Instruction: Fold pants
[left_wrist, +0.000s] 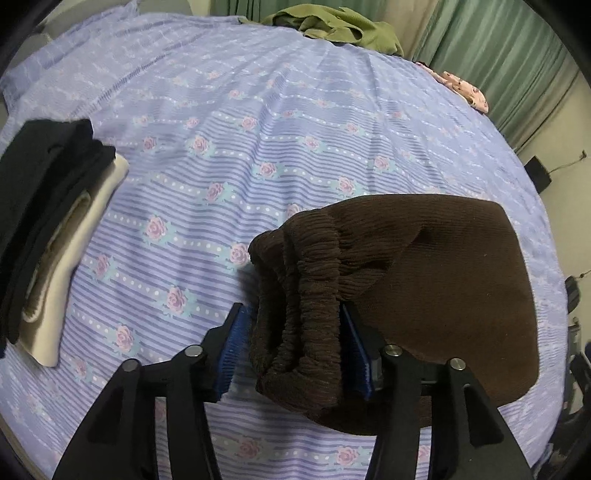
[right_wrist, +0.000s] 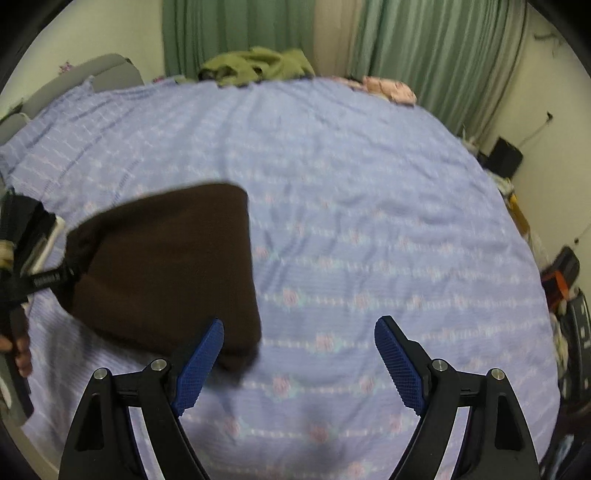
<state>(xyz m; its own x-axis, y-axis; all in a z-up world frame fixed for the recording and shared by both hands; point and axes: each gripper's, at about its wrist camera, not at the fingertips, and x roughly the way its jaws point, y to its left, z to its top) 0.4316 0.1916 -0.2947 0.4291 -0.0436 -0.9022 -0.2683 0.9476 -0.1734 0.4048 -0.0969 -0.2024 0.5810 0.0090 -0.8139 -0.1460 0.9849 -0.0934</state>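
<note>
The left tool (left_wrist: 291, 343) had its 2 blue pads clamped on the bunched elastic waistband of the brown pants (left_wrist: 424, 280), and the folded bundle hung out to the right of the grip, low over the bed (left_wrist: 258, 110). The pants' far edge ran straight and its rounded lower corner sat near the bed's right side. Over on the right tool (right_wrist: 299, 354), the jaws stood wide apart and gripped nothing, its left pad (right_wrist: 201, 365) just overlapping the near corner of the pants in that view, its other pad over bare sheet. A stack of folded clothes (left_wrist: 48, 229), black on cream, lay by the bed's left edge, well apart from the pants. Between stack and pants ran a broad band of striped, rose-printed sheet, and more of it stretched toward the far edge, where a crumpled green garment (left_wrist: 340, 26) and a pink cloth (left_wrist: 465, 90) lay in front of the green curtains (left_wrist: 498, 51).
</note>
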